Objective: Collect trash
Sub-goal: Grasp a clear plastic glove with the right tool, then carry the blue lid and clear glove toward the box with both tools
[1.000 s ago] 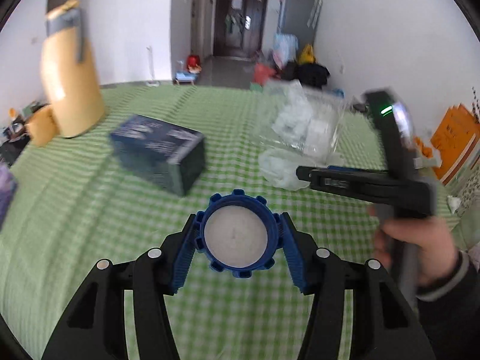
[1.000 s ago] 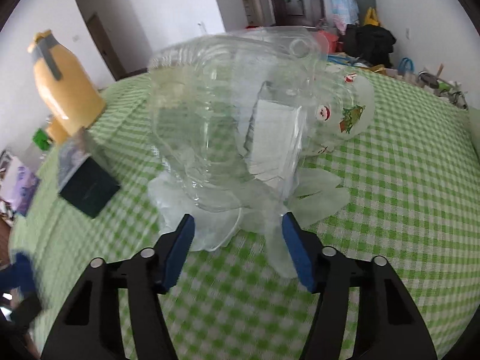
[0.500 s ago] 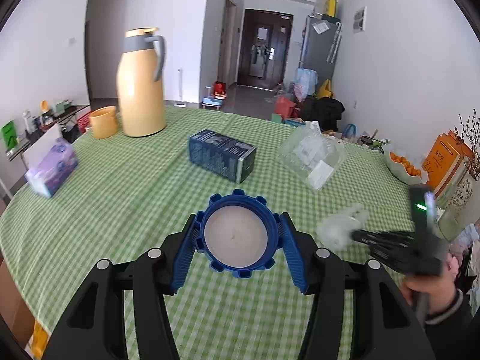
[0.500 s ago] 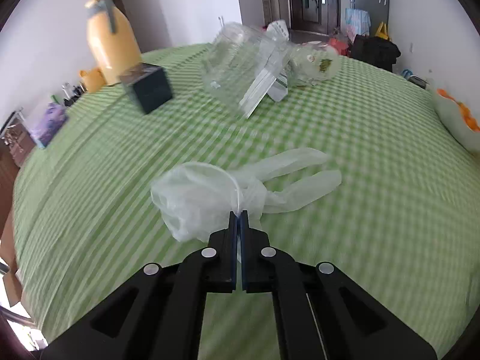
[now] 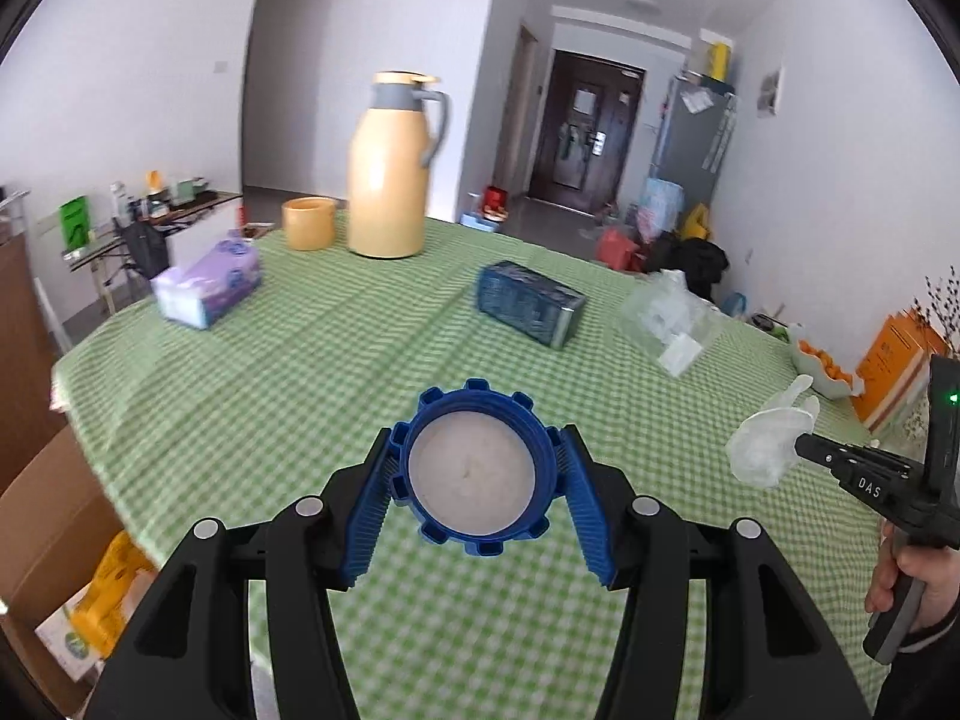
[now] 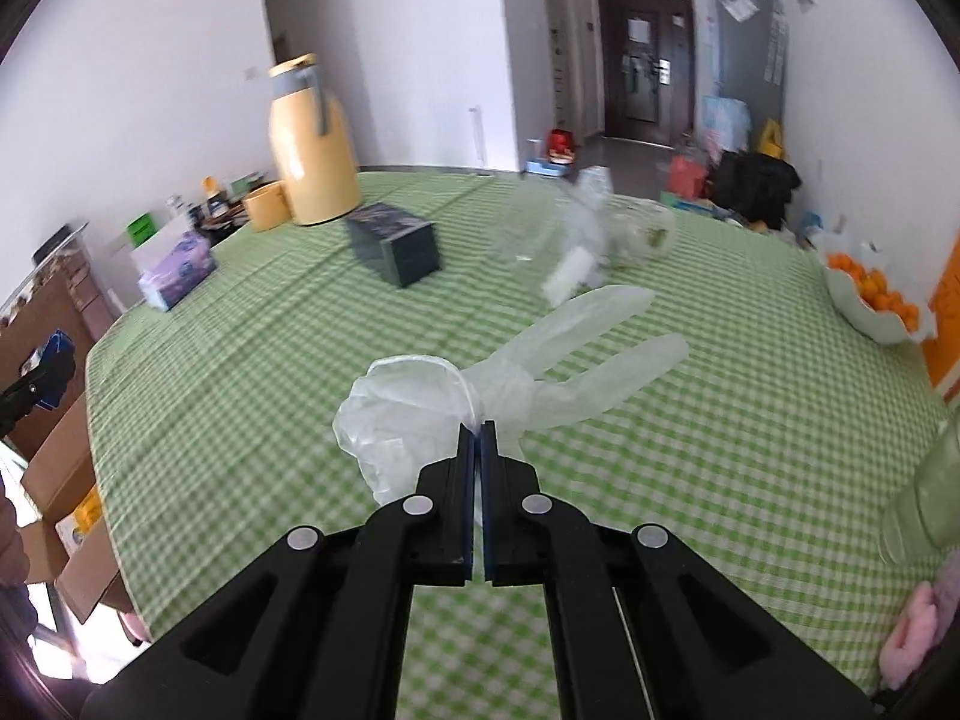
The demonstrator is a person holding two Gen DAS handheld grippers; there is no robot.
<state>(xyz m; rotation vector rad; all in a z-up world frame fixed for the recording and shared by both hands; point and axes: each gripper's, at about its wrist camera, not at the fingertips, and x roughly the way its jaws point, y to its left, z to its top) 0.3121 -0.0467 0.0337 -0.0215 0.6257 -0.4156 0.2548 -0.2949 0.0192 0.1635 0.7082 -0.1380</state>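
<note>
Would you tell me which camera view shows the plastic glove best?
The right wrist view: the plastic glove fills mid-frame, pinched in the right gripper. The left wrist view shows it small at the right edge.

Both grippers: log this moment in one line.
left gripper: shut on blue lid | right gripper: shut on plastic glove | above table
</note>
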